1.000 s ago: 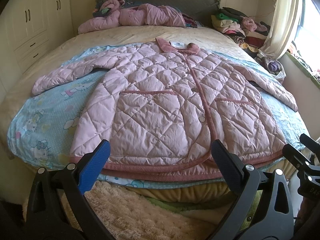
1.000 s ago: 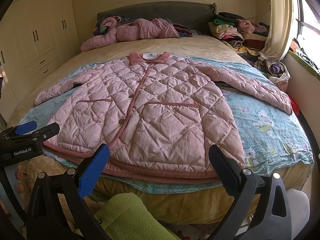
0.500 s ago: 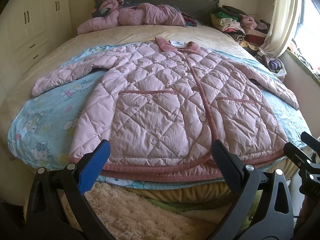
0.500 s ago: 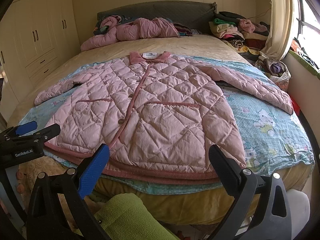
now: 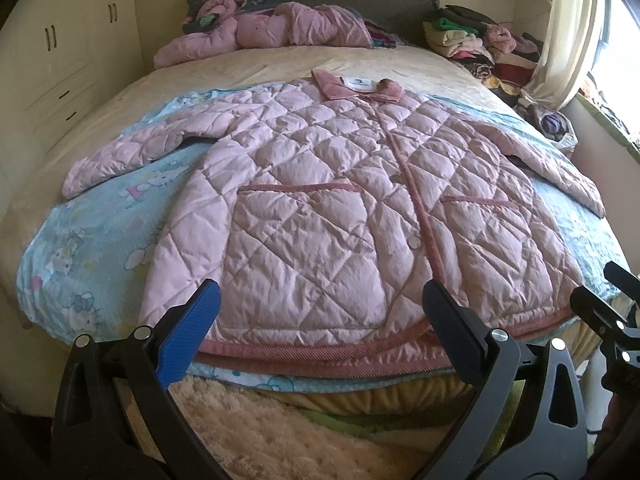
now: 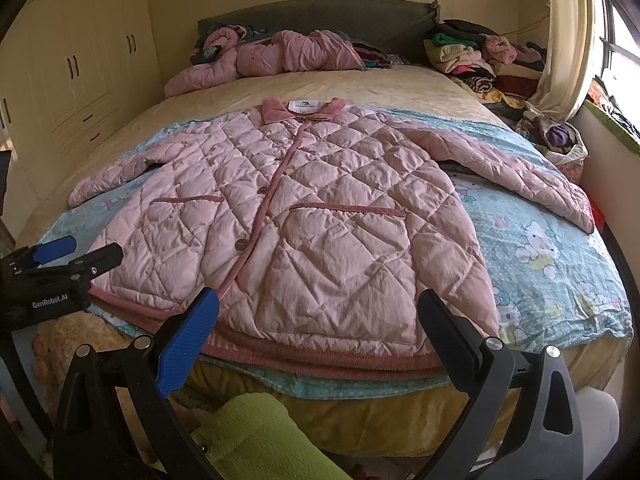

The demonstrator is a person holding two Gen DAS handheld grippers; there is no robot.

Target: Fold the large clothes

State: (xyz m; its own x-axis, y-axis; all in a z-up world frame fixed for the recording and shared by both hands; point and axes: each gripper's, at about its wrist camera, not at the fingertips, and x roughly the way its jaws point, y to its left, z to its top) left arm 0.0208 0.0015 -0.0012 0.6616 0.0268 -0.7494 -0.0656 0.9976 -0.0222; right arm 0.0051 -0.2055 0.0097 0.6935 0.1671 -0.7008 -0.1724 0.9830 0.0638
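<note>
A pink quilted jacket [image 5: 328, 208] lies flat, front up and buttoned, on a blue cartoon-print sheet [image 5: 92, 248] on the bed, with both sleeves spread out. It also shows in the right wrist view [image 6: 320, 224]. My left gripper [image 5: 320, 320] is open and empty, hovering over the hem at the foot of the bed. My right gripper [image 6: 318, 320] is open and empty, just off the hem to the right. The left gripper also shows at the left edge of the right wrist view [image 6: 60, 264].
A second pink jacket [image 5: 280, 28] is bunched by the grey headboard. A pile of folded clothes [image 5: 480, 44] sits at the far right by the curtain. Wardrobes [image 6: 80, 72] line the left wall. A fuzzy beige blanket [image 5: 280, 420] and a green cloth [image 6: 256, 436] lie below the bed edge.
Both grippers have drifted slightly forward toward the jacket hem. The jaws stay open and the jacket has not moved.
</note>
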